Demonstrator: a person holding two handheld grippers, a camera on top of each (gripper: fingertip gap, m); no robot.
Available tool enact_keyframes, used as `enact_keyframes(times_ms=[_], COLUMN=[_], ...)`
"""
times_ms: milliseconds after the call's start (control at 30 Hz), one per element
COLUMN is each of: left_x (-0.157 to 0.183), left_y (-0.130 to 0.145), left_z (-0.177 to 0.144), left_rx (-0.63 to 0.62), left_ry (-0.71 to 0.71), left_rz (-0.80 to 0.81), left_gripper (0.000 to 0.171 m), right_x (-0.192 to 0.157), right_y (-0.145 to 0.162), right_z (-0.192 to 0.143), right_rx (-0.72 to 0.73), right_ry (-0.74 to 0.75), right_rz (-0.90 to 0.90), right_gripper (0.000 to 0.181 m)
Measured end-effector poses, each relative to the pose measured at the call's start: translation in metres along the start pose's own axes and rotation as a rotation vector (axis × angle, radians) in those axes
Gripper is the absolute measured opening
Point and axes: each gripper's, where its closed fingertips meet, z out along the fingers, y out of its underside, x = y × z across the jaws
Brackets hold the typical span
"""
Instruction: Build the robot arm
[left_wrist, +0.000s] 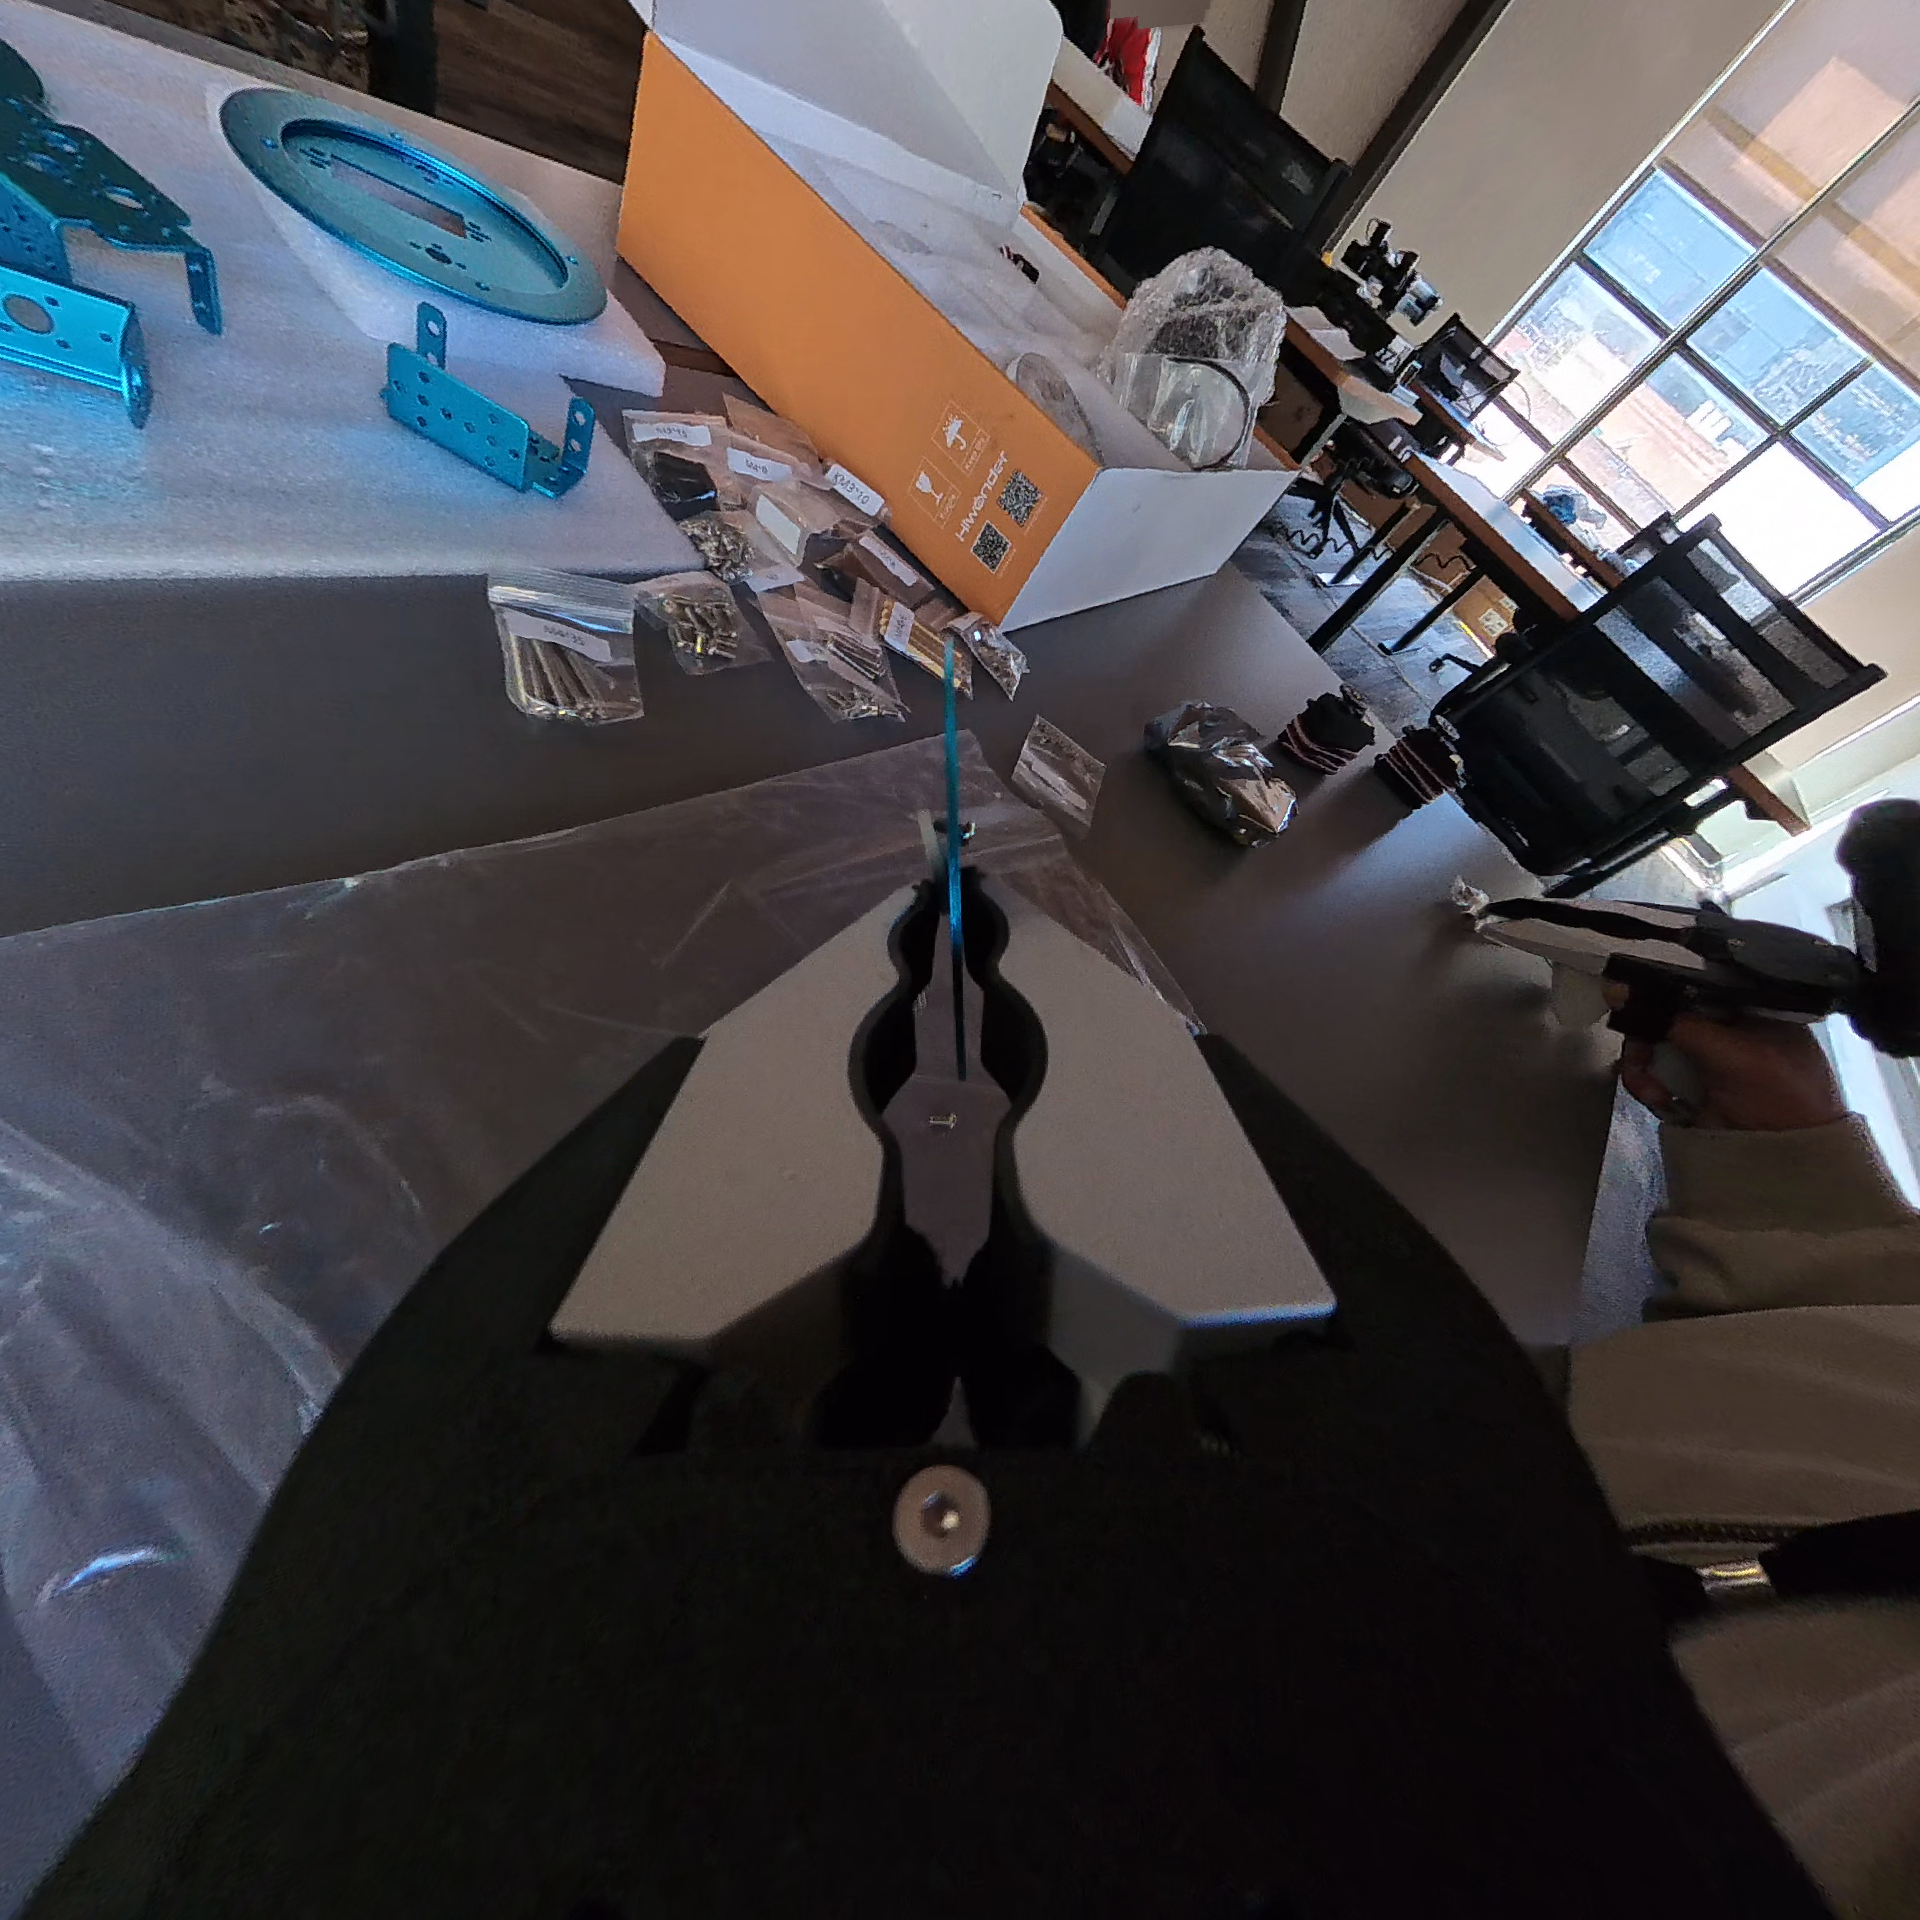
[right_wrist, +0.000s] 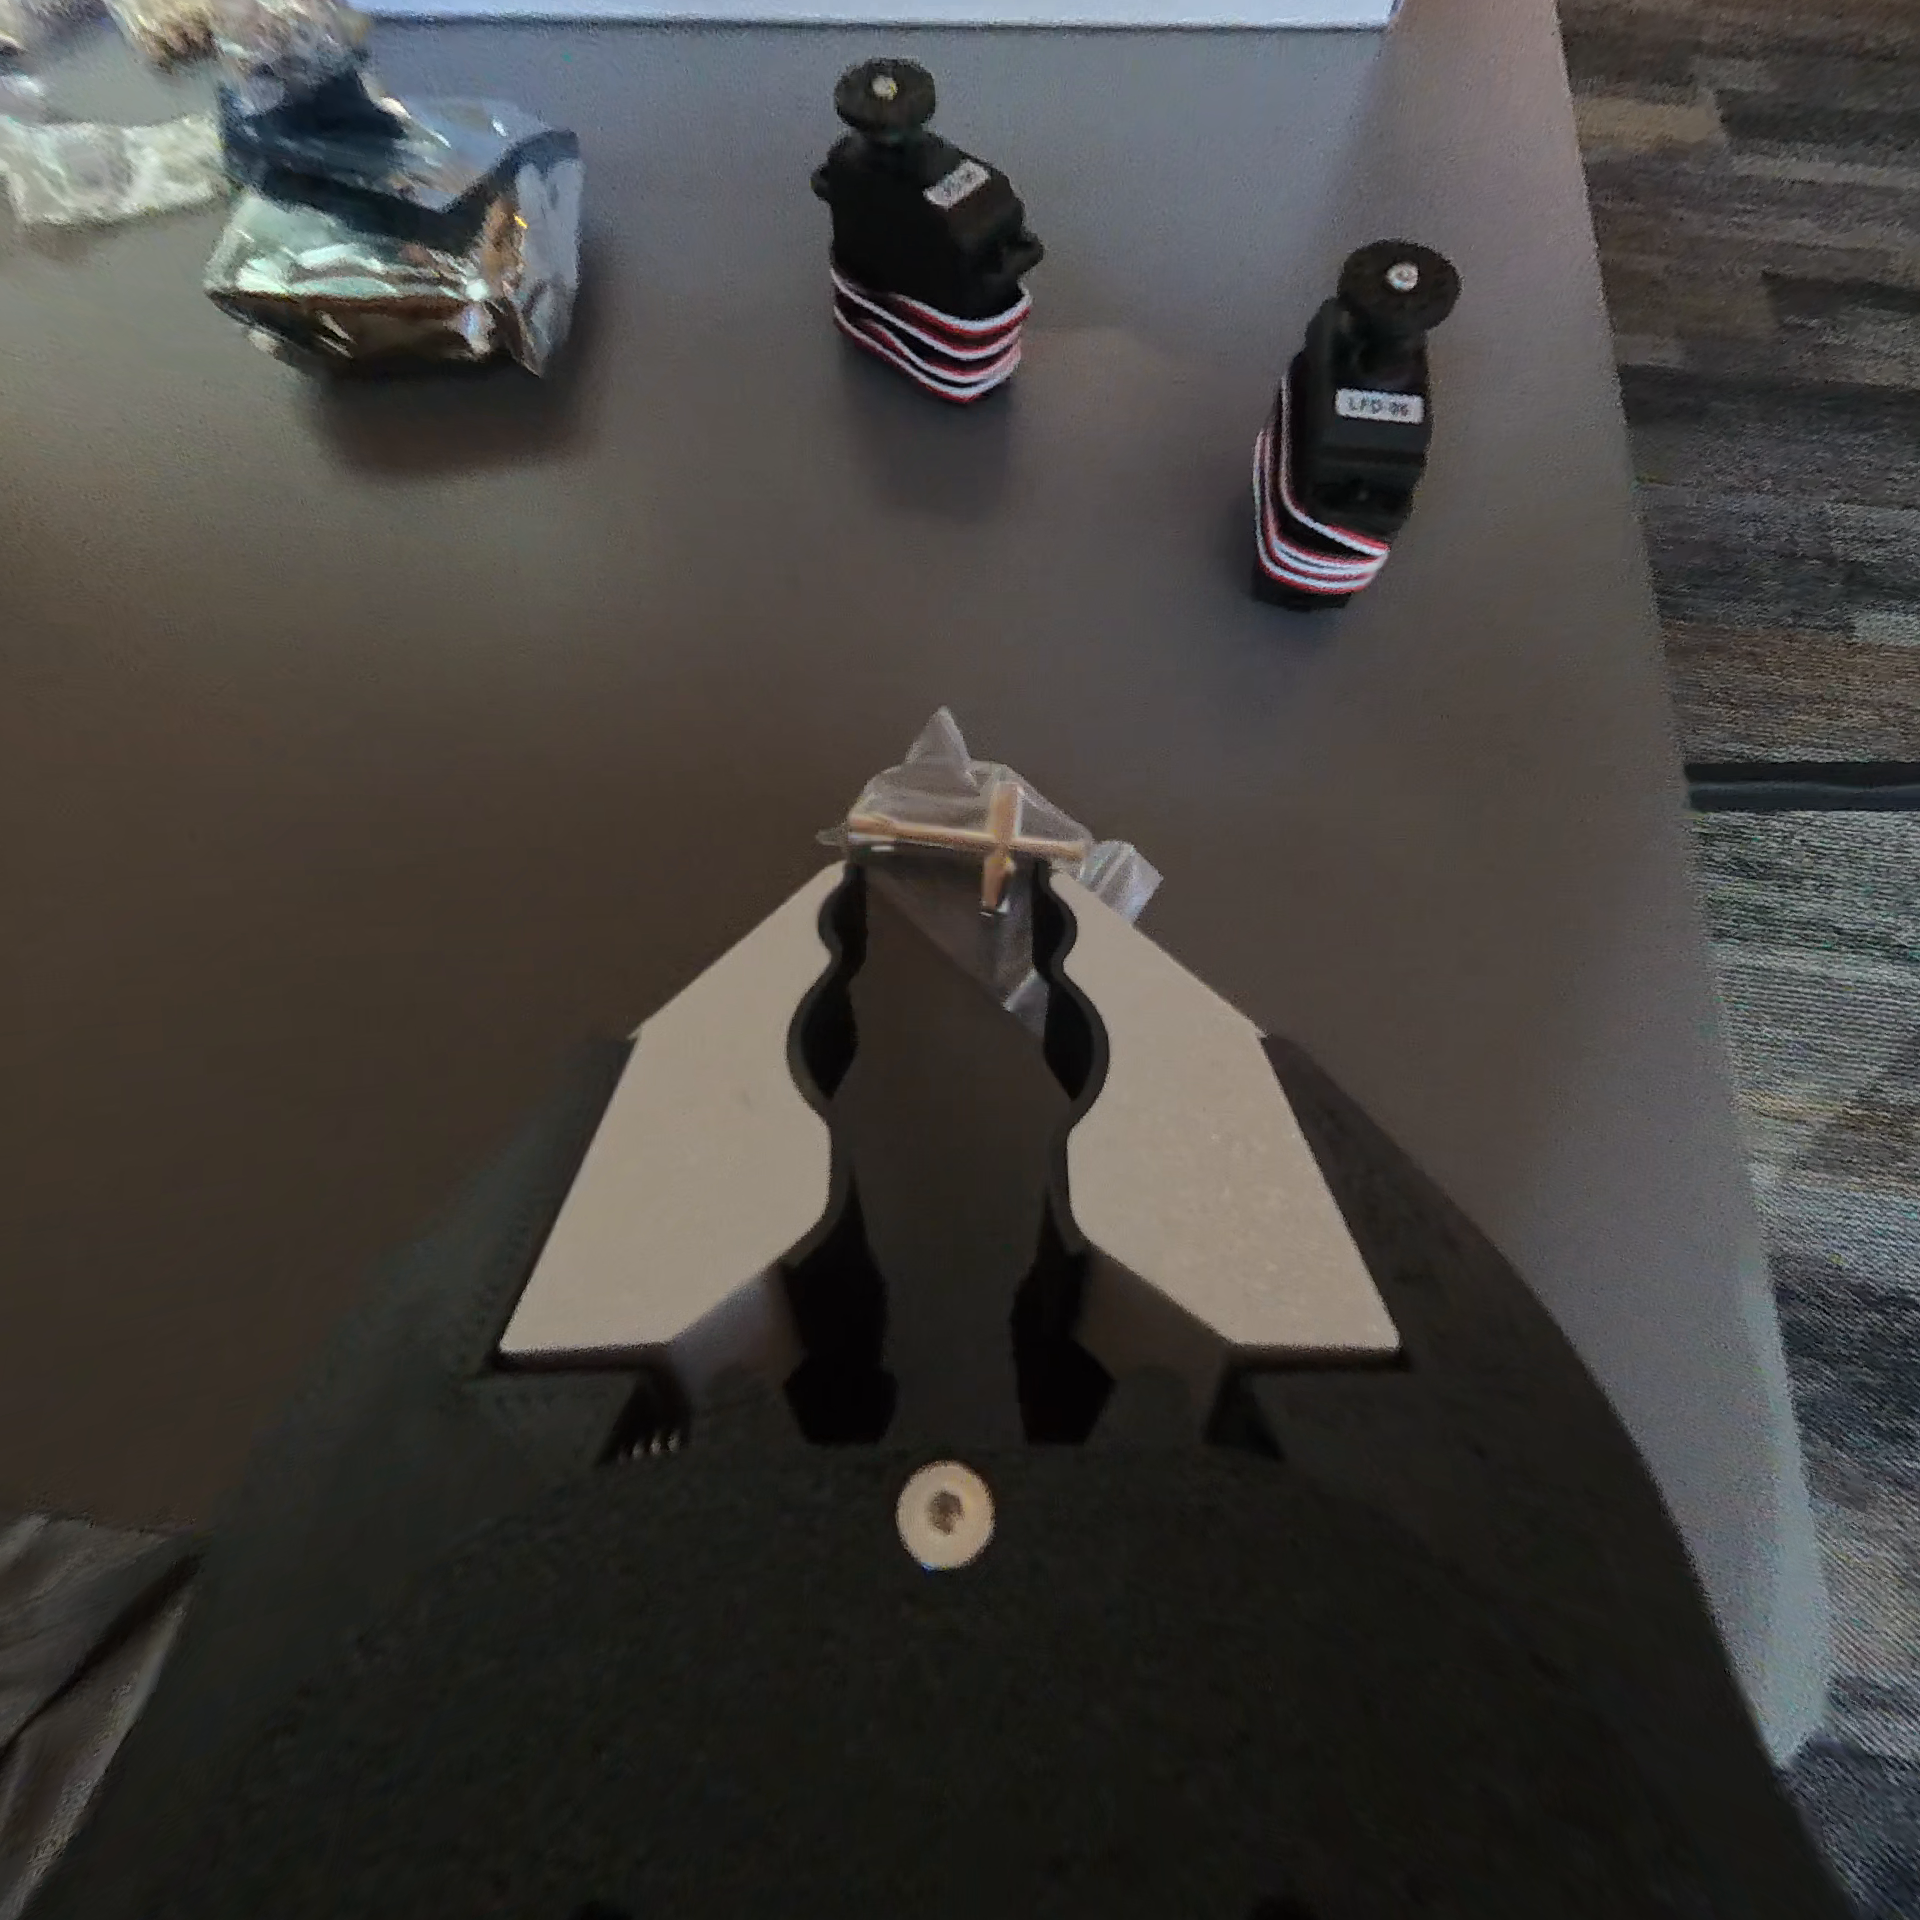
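Note:
In the left wrist view my left gripper is shut on a thin blue metal plate, seen edge-on and standing up past the fingertips. A clear plastic sheet lies under and around it. In the right wrist view my right gripper is shut on a small clear plastic bag with metal screws in it, held above the dark table. The right gripper also shows in the left wrist view, held by a hand at the right.
Two black servos with wrapped wires and a silver foil pack stand ahead of the right gripper, near the table's right edge. Screw bags, blue brackets, a blue ring and an orange box lie beyond the left gripper. Some 45 centimetres of space lies between my two pairs of fingers.

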Motion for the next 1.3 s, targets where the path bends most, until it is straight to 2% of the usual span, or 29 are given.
enact_keyframes(times_ms=[67,167,267,333,400,467,533,600,733,767,933,1000,1167,1300], left_x=[-0.003,-0.011,-0.021,-0.03,-0.037,-0.043,-0.048,-0.053,-0.059,-0.06,-0.063,-0.06,-0.051,-0.047], left_y=[0.0,-0.002,-0.005,-0.007,-0.007,-0.007,-0.008,-0.009,-0.009,-0.01,-0.01,-0.011,-0.011,-0.009], left_z=[-0.003,-0.01,-0.016,-0.021,-0.023,-0.025,-0.028,-0.031,-0.04,-0.042,-0.048,-0.049,-0.053,-0.053], left_rx=[0.007,0.024,0.046,0.06,0.071,0.076,0.082,0.087,0.086,0.085,0.071,0.071,0.075,0.075], left_ry=[-0.018,-0.031,-0.034,-0.04,-0.035,-0.022,-0.014,-0.015,-0.003,0.0,0.029,0.051,0.077,0.089], left_rz=[0.003,-0.017,-0.041,-0.051,-0.064,-0.075,-0.073,-0.059,-0.04,-0.036,-0.034,-0.04,-0.018,-0.018], left_gripper=[0.004,0.004,0.004,0.004,0.004,0.004,0.004,0.004,0.004,0.004,0.004,0.004,0.004,0.004], right_x=[0.002,-0.007,-0.02,-0.043,-0.08,-0.118,-0.138,-0.149,-0.141,-0.139,-0.137,-0.137,-0.137,-0.14], right_y=[-0.001,-0.005,-0.026,-0.058,-0.089,-0.106,-0.114,-0.119,-0.11,-0.104,-0.1,-0.099,-0.099,-0.108], right_z=[0.0,0.004,0.008,0.012,0.025,0.049,0.078,0.099,0.127,0.131,0.129,0.125,0.108,0.088], right_rx=[-0.006,-0.037,-0.022,0.063,0.126,0.111,0.074,0.057,-0.045,-0.081,-0.119,-0.111,-0.094,-0.036], right_ry=[0.007,-0.047,-0.069,-0.125,-0.236,-0.329,-0.316,-0.295,-0.149,-0.125,-0.135,-0.186,-0.399,-0.625], right_rz=[0.004,0.011,-0.017,-0.058,-0.097,-0.141,-0.185,-0.195,-0.203,-0.204,-0.096,-0.022,0.247,0.484], right_gripper=[0.026,0.031,0.034,0.033,0.033,0.046,0.056,0.059,0.084,0.084,0.077,0.076,0.075,0.074])
